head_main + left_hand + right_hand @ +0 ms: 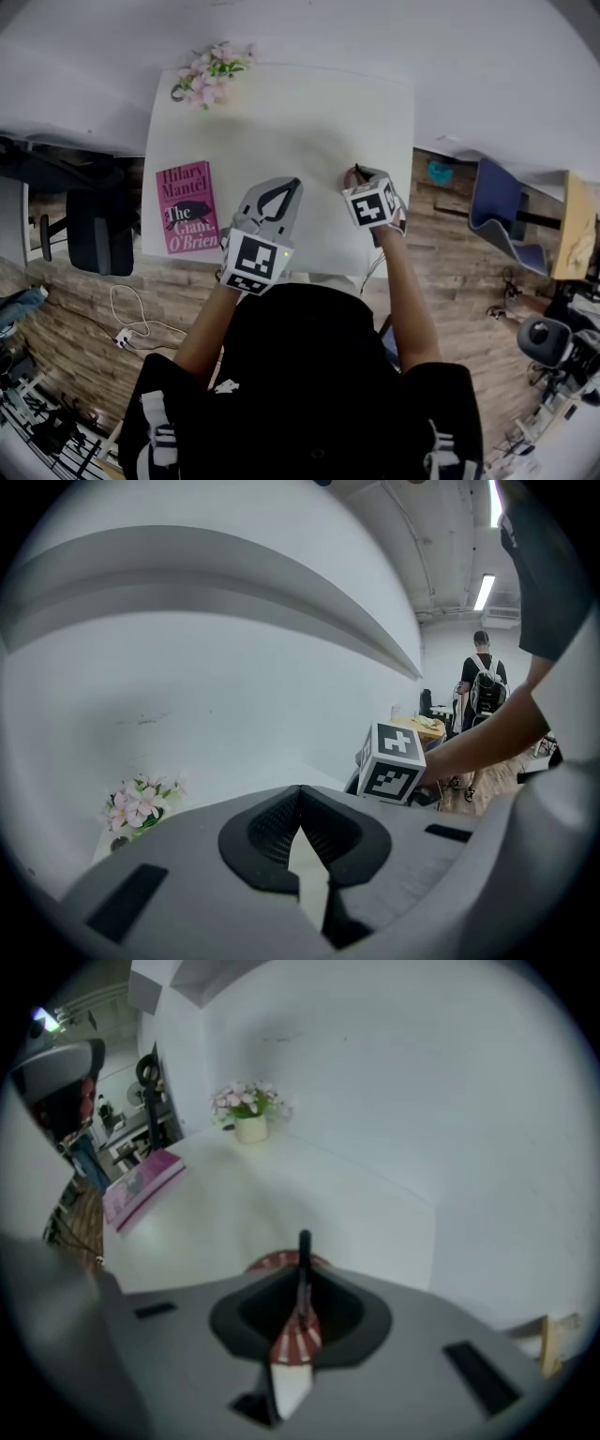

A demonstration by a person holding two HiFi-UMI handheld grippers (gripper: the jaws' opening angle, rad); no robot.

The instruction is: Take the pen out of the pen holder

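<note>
Right gripper (302, 1279) jaws were clamped on a slim dark pen (303, 1249), upright over the red-and-white striped pen holder (266, 1263); left of the holder, the left gripper (295, 185) hovered pinched together, empty, above the white table (281, 1194)

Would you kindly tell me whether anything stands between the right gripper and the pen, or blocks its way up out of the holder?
Nothing visible does. The right gripper has its jaws shut on the pen above the red striped pen holder, with open space overhead; the left gripper hangs apart.
</note>
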